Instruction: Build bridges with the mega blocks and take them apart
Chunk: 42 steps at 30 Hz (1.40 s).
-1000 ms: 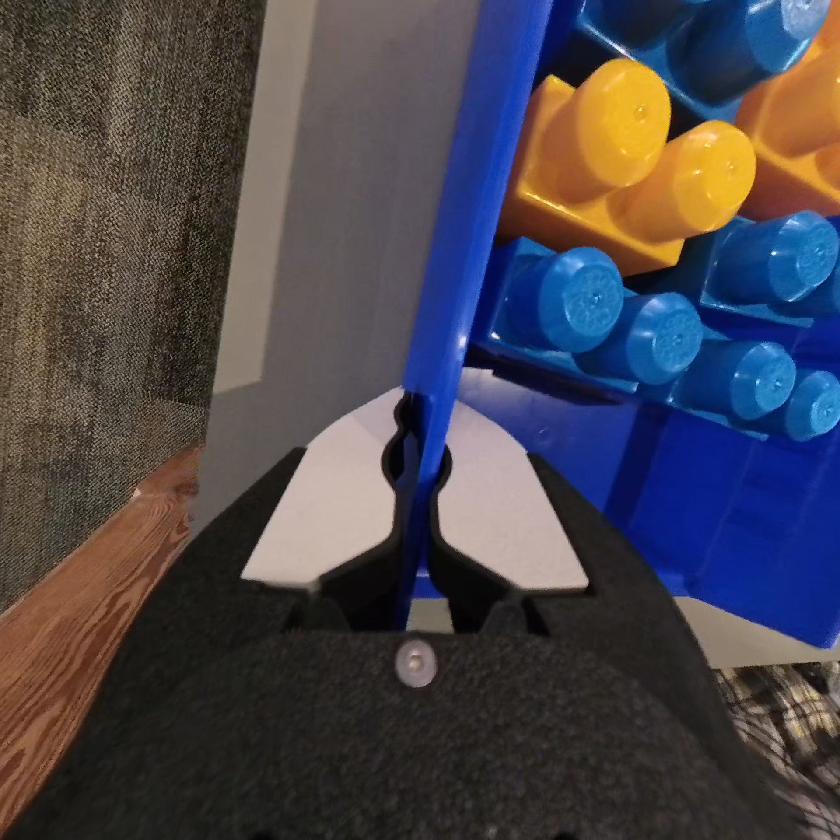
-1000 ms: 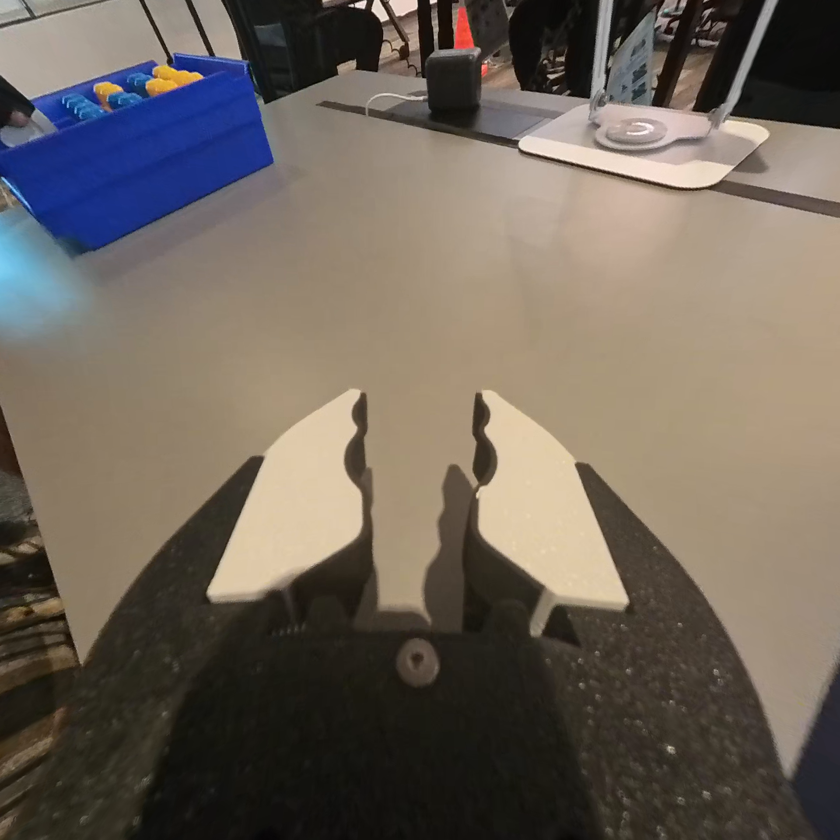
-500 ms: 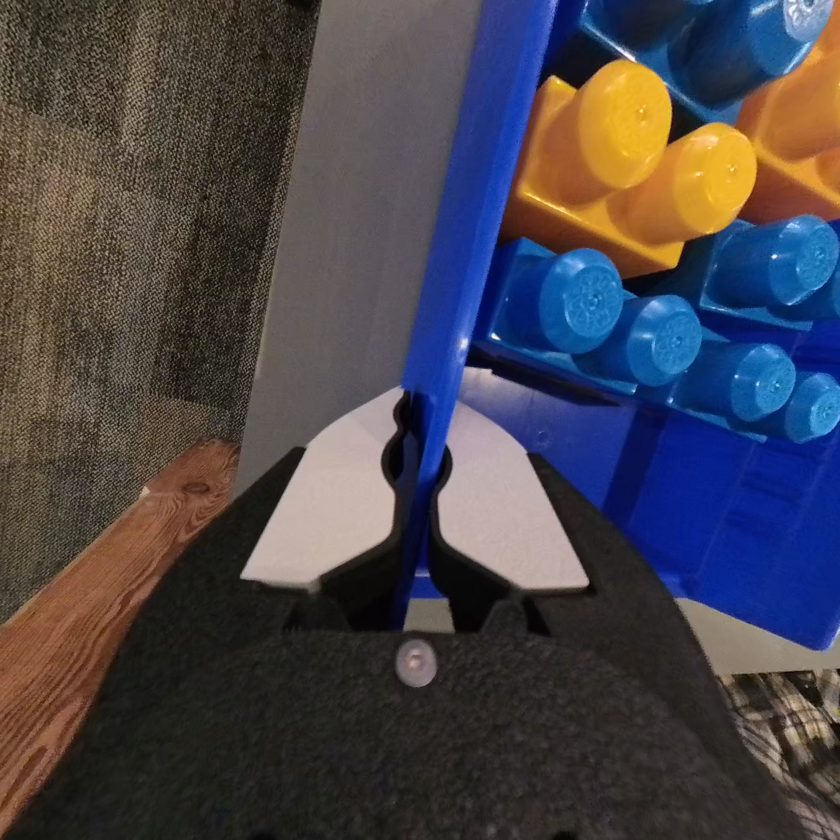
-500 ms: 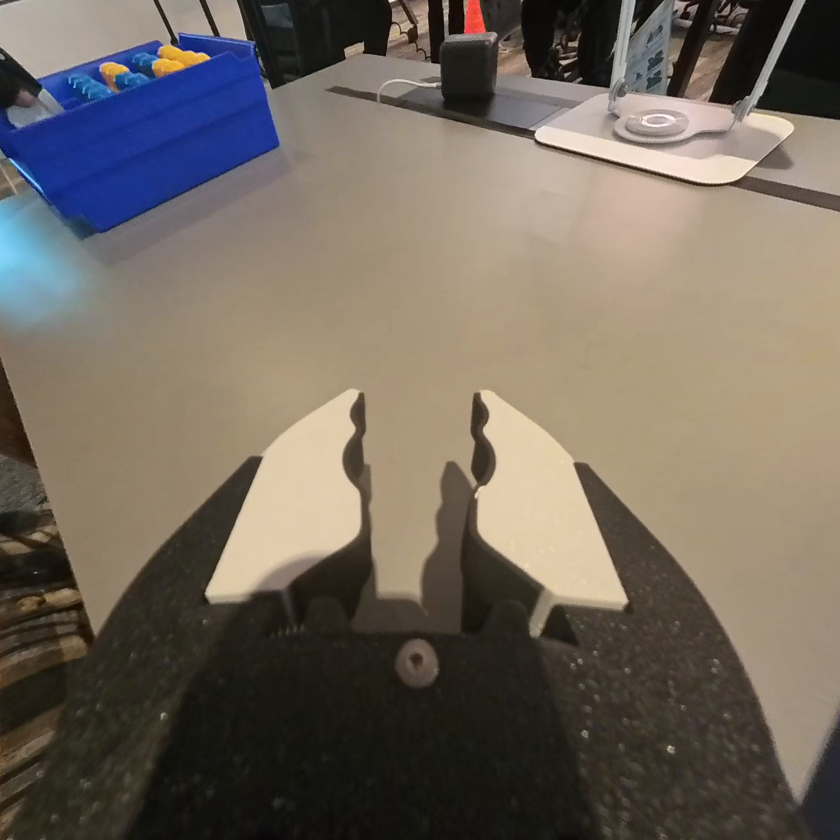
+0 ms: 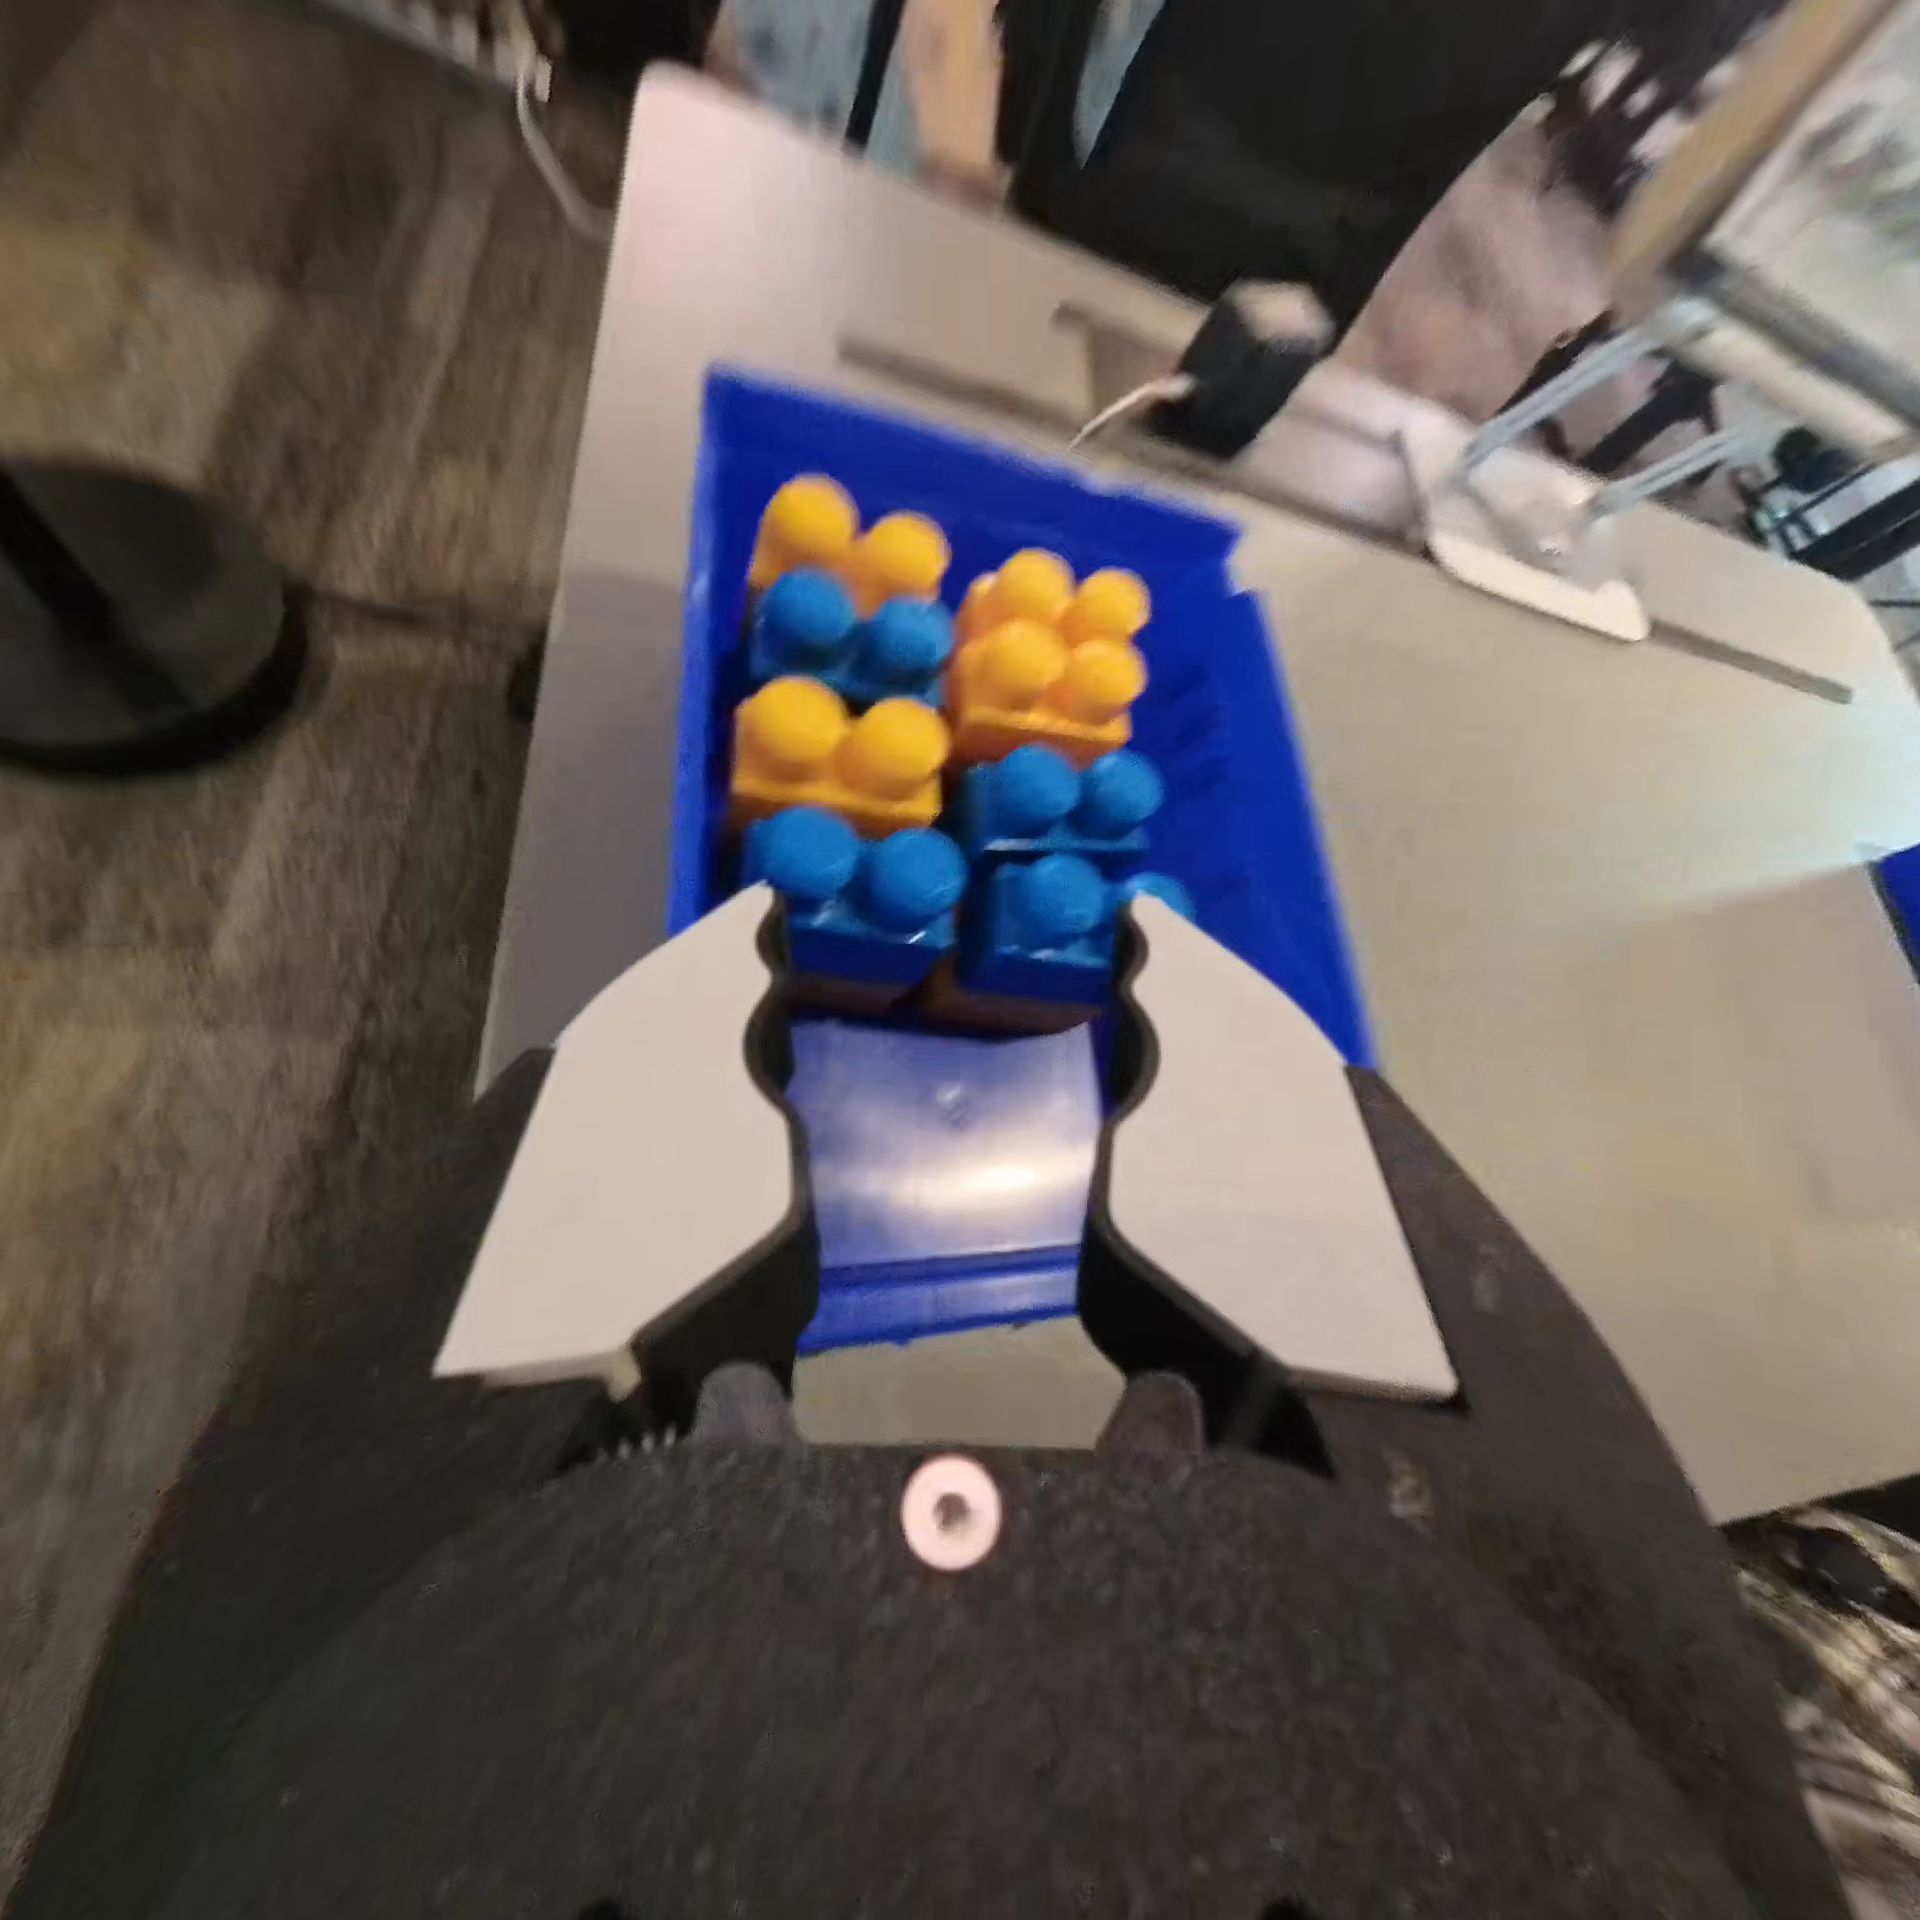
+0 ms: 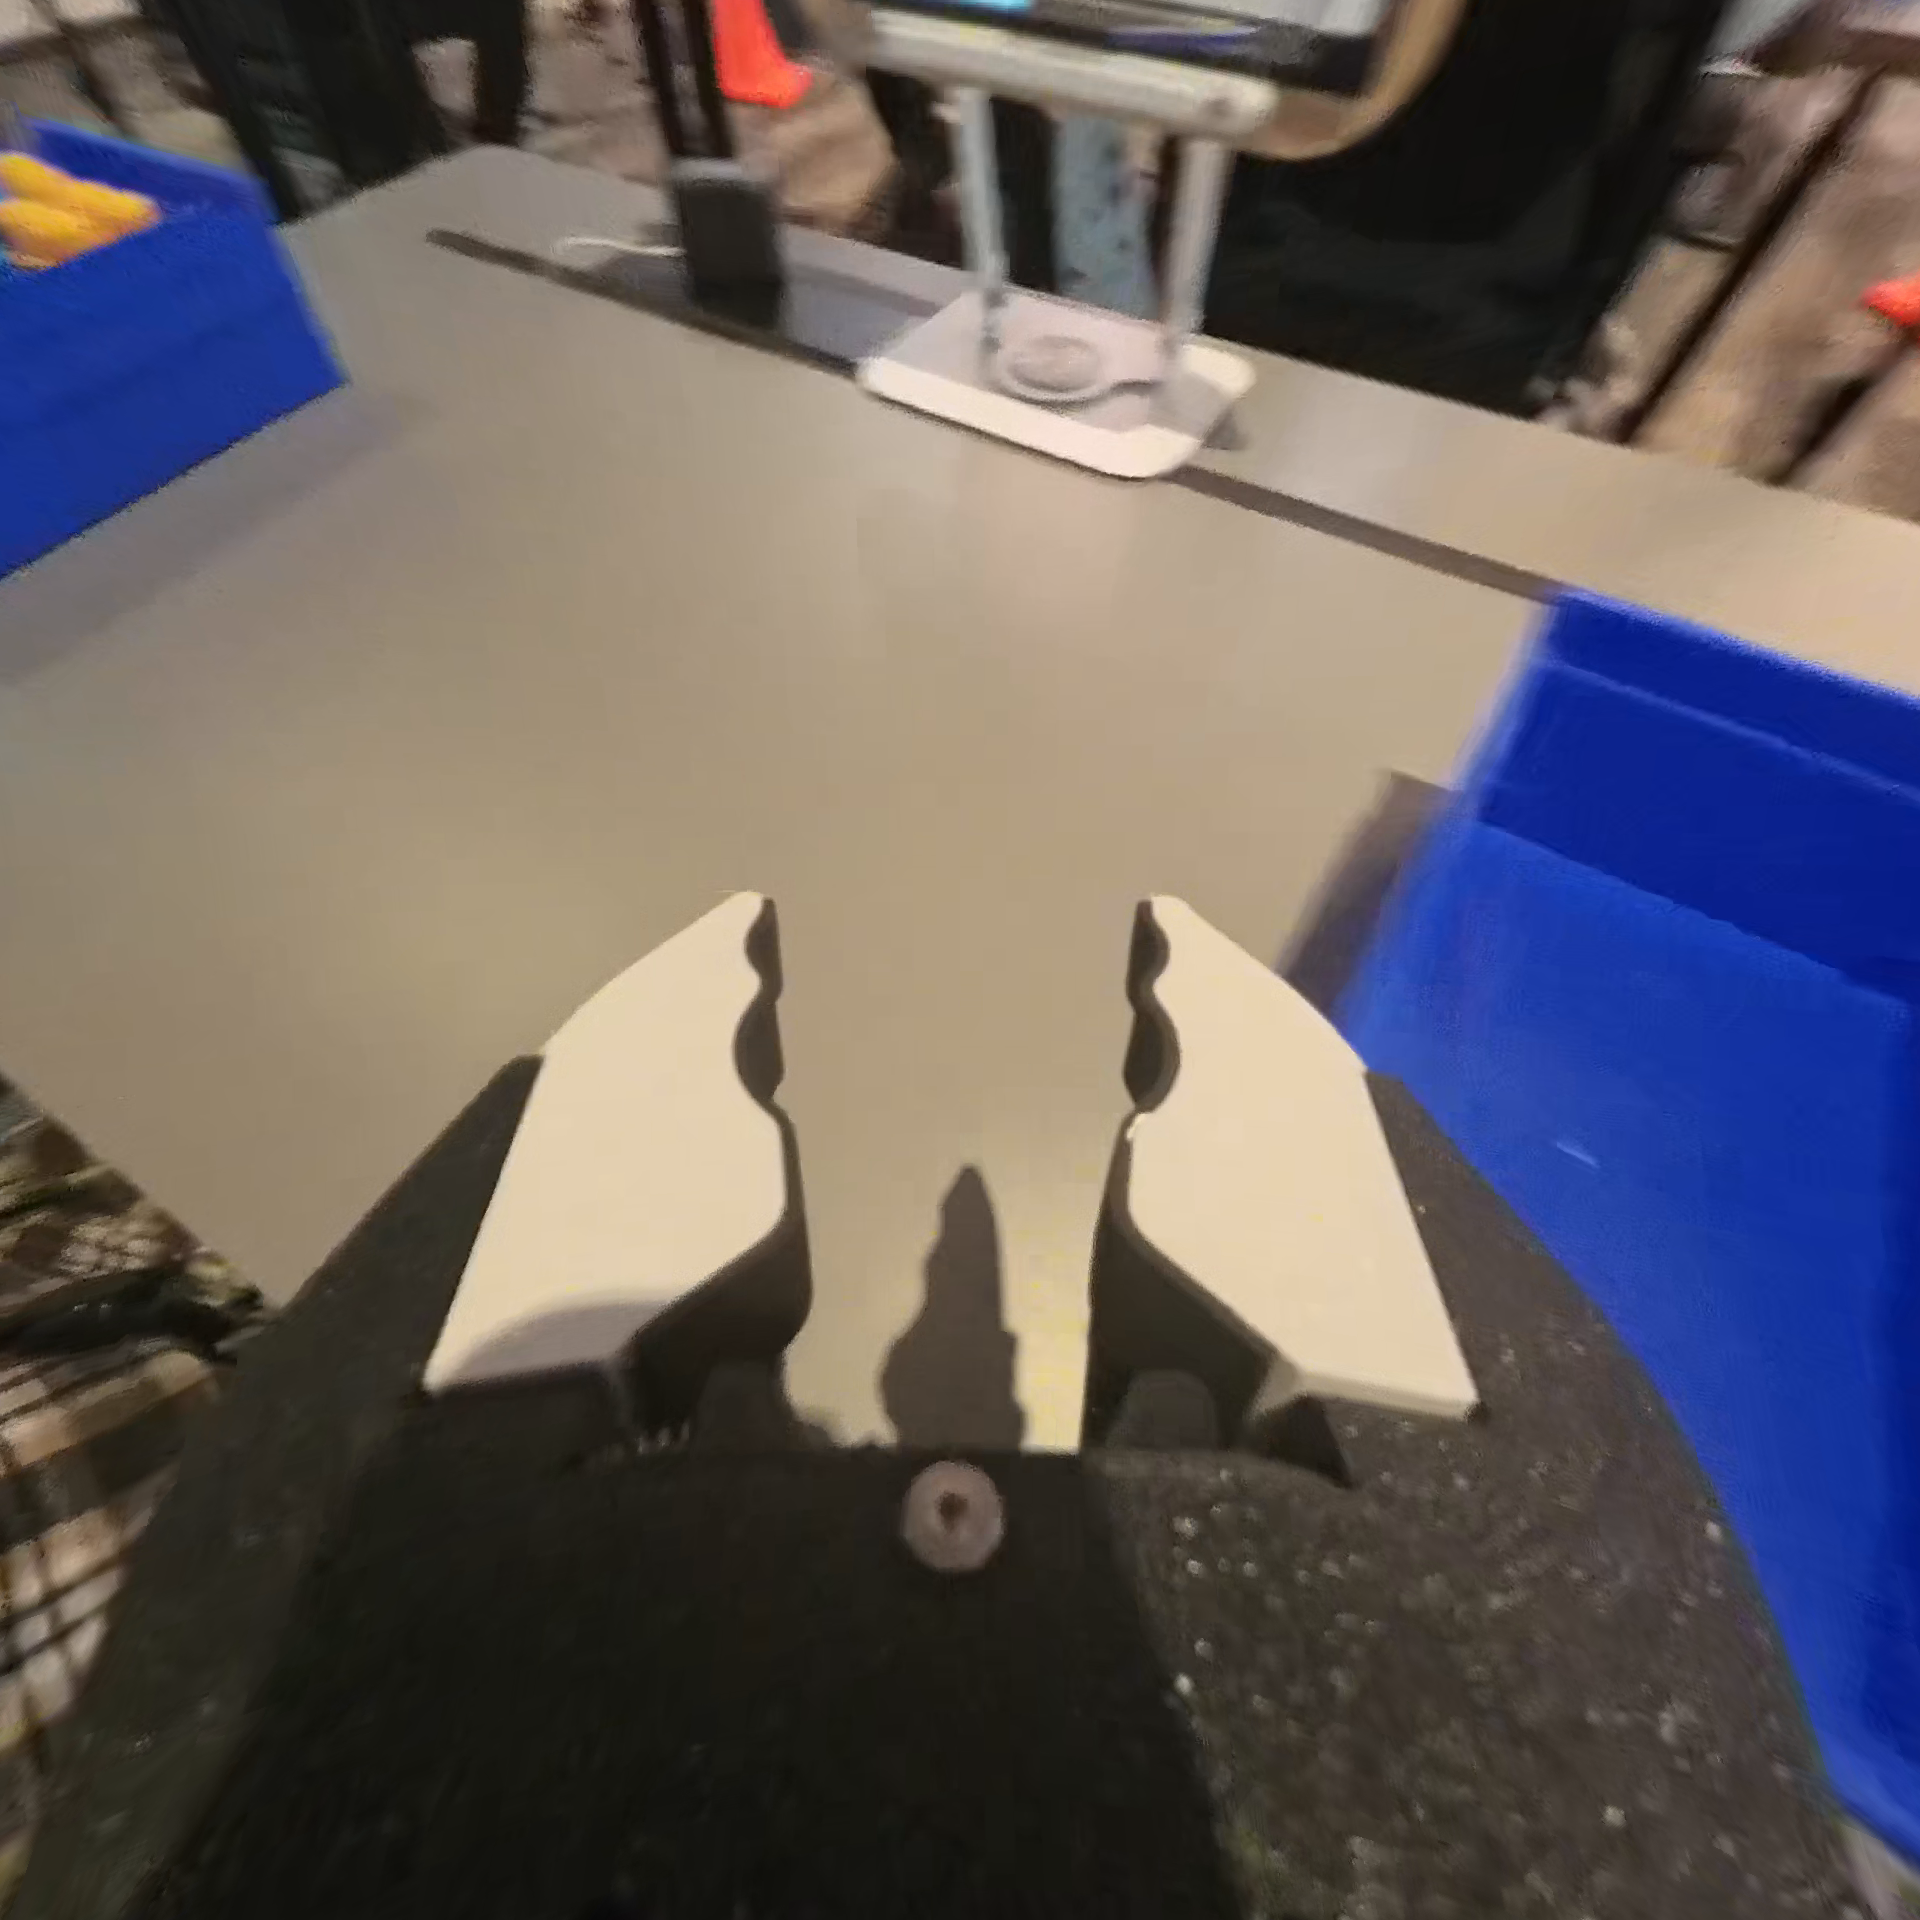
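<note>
Your left gripper (image 5: 945,914) is spread wide and holds nothing; it hangs over the near end of the blue bin (image 5: 1288,748), and its fingertips frame the nearest blocks without clearly touching them. That bin sits at the left edge of the grey table (image 5: 1507,831), and the mega blocks are all inside it, studs up, packed in two columns. The left column runs, near to far, blue block (image 5: 862,883), orange block (image 5: 842,758), blue, orange. The right column has two blue blocks (image 5: 1060,821) at the near end and a stack of orange blocks (image 5: 1049,665) behind them. The near part of the bin floor is bare. The frame is motion-blurred, so finer contact cannot be told. Your right gripper (image 6: 951,914) is also spread, nothing between the fingers (image 6: 644,1122), hovering over bare table (image 6: 831,665). A second blue bin (image 6: 1662,987) stands just to its right; its contents are out of view. The bin with blocks (image 6: 135,374) shows at far left in this view, well apart from the right gripper. Across the table sit a white stand base (image 6: 1060,384) and a dark small box (image 6: 727,239) with a cable.
</note>
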Motion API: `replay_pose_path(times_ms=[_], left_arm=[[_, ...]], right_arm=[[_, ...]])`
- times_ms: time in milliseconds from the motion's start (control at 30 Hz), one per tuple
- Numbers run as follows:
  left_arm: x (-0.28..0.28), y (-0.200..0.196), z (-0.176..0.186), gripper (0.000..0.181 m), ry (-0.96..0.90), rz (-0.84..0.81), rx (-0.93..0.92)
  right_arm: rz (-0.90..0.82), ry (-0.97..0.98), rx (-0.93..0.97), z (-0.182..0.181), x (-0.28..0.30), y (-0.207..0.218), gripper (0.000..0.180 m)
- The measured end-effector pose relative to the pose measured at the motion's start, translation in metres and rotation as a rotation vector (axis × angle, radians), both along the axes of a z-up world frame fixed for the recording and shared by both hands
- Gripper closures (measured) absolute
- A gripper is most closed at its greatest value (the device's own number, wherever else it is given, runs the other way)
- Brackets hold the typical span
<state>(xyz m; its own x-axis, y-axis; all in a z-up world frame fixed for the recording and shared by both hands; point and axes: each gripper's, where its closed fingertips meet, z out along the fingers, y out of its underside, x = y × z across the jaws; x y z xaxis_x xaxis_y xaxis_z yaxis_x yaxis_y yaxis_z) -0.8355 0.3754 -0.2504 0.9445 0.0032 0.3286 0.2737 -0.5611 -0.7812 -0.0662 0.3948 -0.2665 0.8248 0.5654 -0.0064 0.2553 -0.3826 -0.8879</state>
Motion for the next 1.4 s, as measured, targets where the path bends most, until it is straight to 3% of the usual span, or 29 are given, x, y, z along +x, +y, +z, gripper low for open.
replay_pose_path(times_ms=[133,200,300,467,800,967,1167,1400], left_arm=[[0.069,-0.008,0.046,0.123,0.100,-0.127,0.133],[0.107,-0.013,0.050,0.124,0.140,-0.196,0.128],[0.158,-0.021,0.037,0.125,0.184,-0.292,0.069],[0.187,-0.026,0.006,0.126,0.269,-0.353,-0.021],[0.127,-0.013,-0.020,0.126,0.246,-0.333,-0.070],[0.106,-0.001,-0.040,0.129,0.396,-0.515,-0.116],[0.095,0.023,-0.033,0.130,0.561,-0.748,0.015],[0.081,0.036,-0.062,0.133,0.644,-0.958,-0.098]], right_arm=[[-0.280,-0.132,-0.069,0.032,0.129,0.020,0.114],[-0.380,-0.129,-0.157,0.032,0.184,0.027,0.120],[-0.410,-0.005,-0.177,0.031,0.211,0.028,0.130],[-0.358,0.014,-0.137,0.006,0.192,0.012,0.122],[-0.266,-0.045,-0.180,-0.043,0.163,-0.009,0.119],[-0.246,-0.049,-0.162,-0.042,0.160,-0.010,0.118],[-0.219,-0.089,-0.171,-0.045,0.151,-0.010,0.114],[-0.193,-0.154,-0.184,-0.047,0.135,-0.008,0.106]])
